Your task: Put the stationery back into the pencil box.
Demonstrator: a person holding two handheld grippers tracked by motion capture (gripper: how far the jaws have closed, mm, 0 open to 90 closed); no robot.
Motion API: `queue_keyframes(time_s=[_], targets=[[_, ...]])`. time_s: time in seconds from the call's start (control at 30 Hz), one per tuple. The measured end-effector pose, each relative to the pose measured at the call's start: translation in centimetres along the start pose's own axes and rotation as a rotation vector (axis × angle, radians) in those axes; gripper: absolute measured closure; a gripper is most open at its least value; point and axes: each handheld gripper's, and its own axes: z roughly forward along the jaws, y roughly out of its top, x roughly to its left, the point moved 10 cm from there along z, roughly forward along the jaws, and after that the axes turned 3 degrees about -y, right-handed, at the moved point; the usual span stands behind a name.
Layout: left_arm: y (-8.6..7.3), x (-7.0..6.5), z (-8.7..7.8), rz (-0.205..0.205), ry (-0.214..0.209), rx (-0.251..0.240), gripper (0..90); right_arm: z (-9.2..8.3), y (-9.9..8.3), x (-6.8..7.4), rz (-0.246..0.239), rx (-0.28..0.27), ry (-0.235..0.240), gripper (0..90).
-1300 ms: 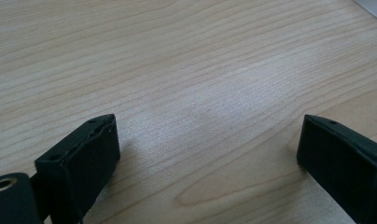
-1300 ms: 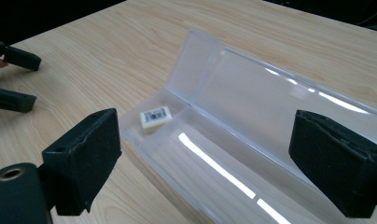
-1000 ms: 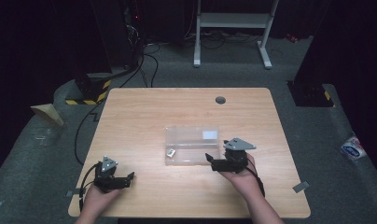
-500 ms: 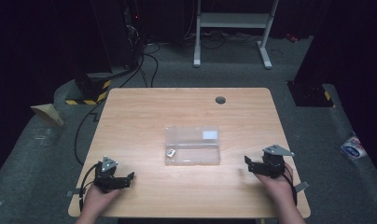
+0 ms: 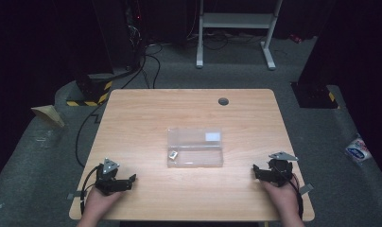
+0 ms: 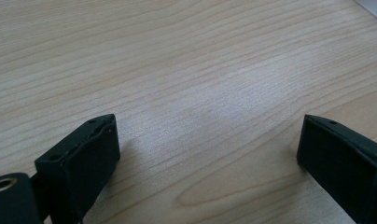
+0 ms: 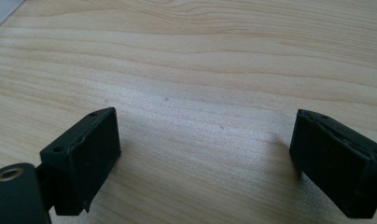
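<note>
Since half a second ago the right gripper (image 5: 262, 172) has barely shifted, resting near the desk's (image 5: 146, 113) near right corner; the left gripper (image 5: 124, 181) stays near the near left corner. Both pairs of jaws stand released, blocky matte black pads over pale wood grain, likely parked. Between them, mid-desk, lies the flat clear plastic box (image 5: 195, 146), a small white piece (image 5: 173, 154) inside.
</note>
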Motion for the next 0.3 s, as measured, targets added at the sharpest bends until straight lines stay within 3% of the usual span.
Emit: queue_keyframes(time_s=[0.3], targets=[[-0.04,0.03,-0.05,0.003,0.002,0.001,6.1,0.0,0.01,0.08,0.019,0.0,-0.021,8.0]])
